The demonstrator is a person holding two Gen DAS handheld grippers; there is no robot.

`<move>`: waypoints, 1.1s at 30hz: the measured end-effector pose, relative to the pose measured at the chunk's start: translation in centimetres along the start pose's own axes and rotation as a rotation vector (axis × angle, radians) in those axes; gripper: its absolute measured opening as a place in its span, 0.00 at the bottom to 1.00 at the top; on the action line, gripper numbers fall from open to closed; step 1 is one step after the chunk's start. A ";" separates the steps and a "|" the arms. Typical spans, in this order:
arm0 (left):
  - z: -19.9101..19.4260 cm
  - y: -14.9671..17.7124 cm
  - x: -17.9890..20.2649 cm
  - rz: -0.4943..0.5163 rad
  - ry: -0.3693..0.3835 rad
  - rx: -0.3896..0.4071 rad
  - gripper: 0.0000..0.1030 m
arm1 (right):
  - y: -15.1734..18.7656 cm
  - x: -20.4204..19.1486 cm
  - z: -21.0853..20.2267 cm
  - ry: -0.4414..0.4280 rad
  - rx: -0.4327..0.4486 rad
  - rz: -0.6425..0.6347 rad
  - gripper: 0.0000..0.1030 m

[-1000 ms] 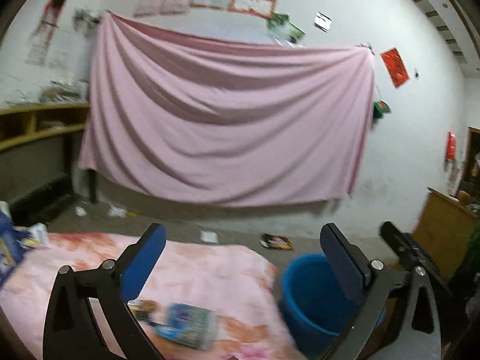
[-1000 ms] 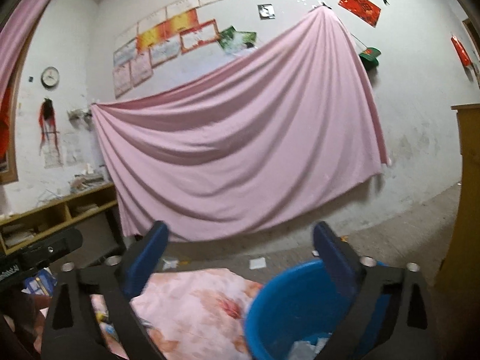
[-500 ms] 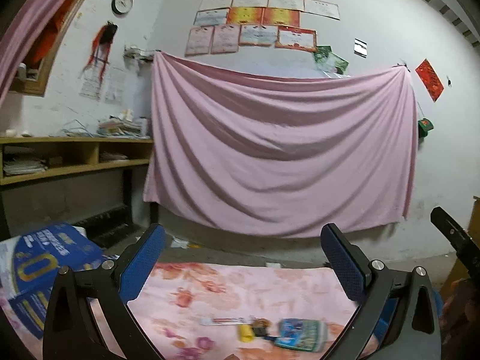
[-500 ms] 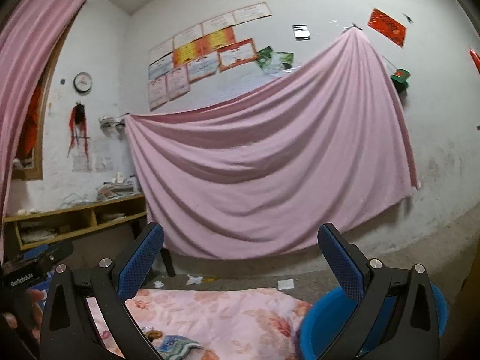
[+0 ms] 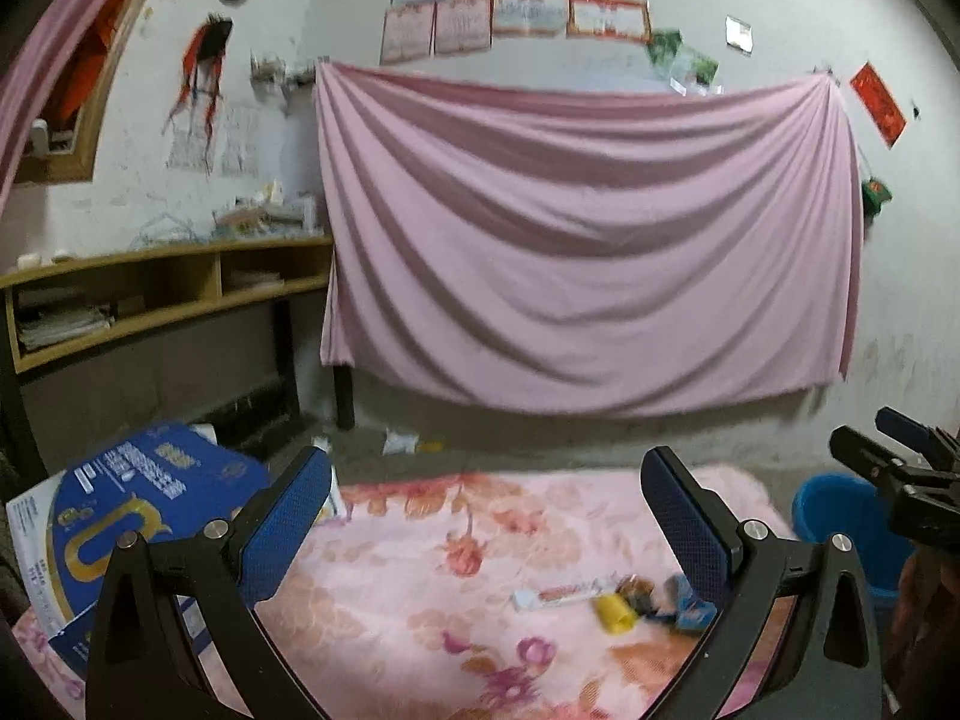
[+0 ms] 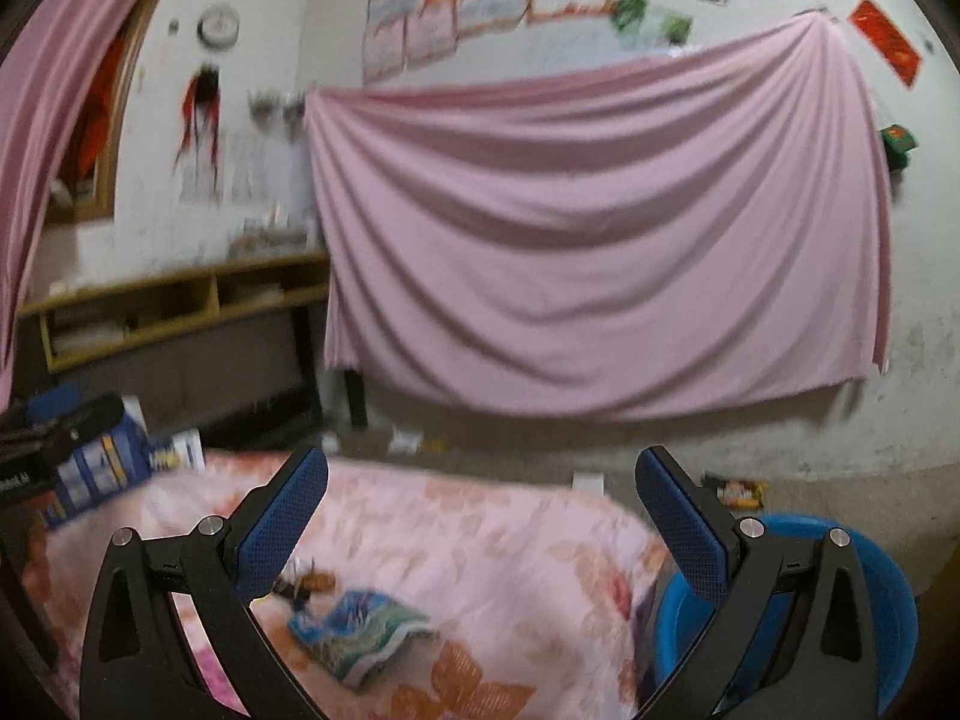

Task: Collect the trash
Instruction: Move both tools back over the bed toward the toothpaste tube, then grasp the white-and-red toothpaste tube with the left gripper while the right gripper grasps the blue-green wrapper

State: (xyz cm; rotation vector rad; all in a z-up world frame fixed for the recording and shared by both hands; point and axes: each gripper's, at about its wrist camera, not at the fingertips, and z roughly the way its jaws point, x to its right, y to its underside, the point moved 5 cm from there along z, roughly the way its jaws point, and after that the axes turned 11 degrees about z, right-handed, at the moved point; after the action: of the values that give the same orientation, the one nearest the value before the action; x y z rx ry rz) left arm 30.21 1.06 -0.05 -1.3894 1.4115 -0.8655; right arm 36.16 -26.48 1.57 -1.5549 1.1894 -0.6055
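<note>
Trash lies on a pink flowered cloth (image 5: 420,540): a white tube (image 5: 564,593), a yellow cap (image 5: 613,612), a small brown wrapper (image 5: 637,589) and a blue-green wrapper (image 5: 684,600). The blue-green wrapper (image 6: 360,630) also shows in the right wrist view, with dark bits (image 6: 306,585) beside it. My left gripper (image 5: 486,504) is open and empty above the cloth. My right gripper (image 6: 480,498) is open and empty above the cloth. A blue bucket (image 6: 888,594) stands at the cloth's right end and also shows in the left wrist view (image 5: 840,504).
A blue carton (image 5: 138,516) lies at the cloth's left end. A wooden shelf (image 5: 156,294) stands at the left wall. A pink sheet (image 5: 576,240) hangs on the back wall. Scraps (image 6: 735,492) litter the floor. The other gripper (image 5: 900,480) shows at right.
Both views have swung left and tilted down. More of the cloth, the trash and the blue carton now show; the bucket has slid to the right edge. Both grippers stay open.
</note>
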 end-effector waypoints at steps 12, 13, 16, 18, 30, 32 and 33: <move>5.7 4.5 -0.7 -0.049 0.111 -0.286 0.98 | 4.8 -2.0 4.5 -0.032 -0.384 -0.060 0.99; 6.1 4.8 -0.8 -0.054 0.118 -0.303 0.97 | 5.1 -2.1 4.5 -0.046 -0.397 -0.064 0.99; 6.8 5.4 -0.4 -0.048 0.156 -0.352 0.90 | 6.1 -3.2 4.9 -0.096 -0.454 -0.088 0.98; 7.4 5.8 -0.1 -0.031 0.180 -0.394 0.81 | 6.8 -3.6 5.4 -0.113 -0.494 -0.101 0.97; 11.0 7.6 2.1 0.048 0.365 -0.547 0.57 | 9.4 -3.2 7.8 -0.144 -0.684 -0.073 0.77; 11.6 7.8 2.5 0.062 0.387 -0.559 0.57 | 9.3 -3.2 7.9 -0.139 -0.682 -0.079 0.71; 11.7 7.9 2.6 0.070 0.395 -0.557 0.57 | 9.3 -3.1 7.9 -0.137 -0.679 -0.082 0.68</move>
State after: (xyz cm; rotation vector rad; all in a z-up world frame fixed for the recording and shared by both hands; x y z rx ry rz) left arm 38.92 0.79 -11.40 -1.6154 2.1075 -0.7565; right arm 38.09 -20.03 -9.06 -2.1787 1.3012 -0.1322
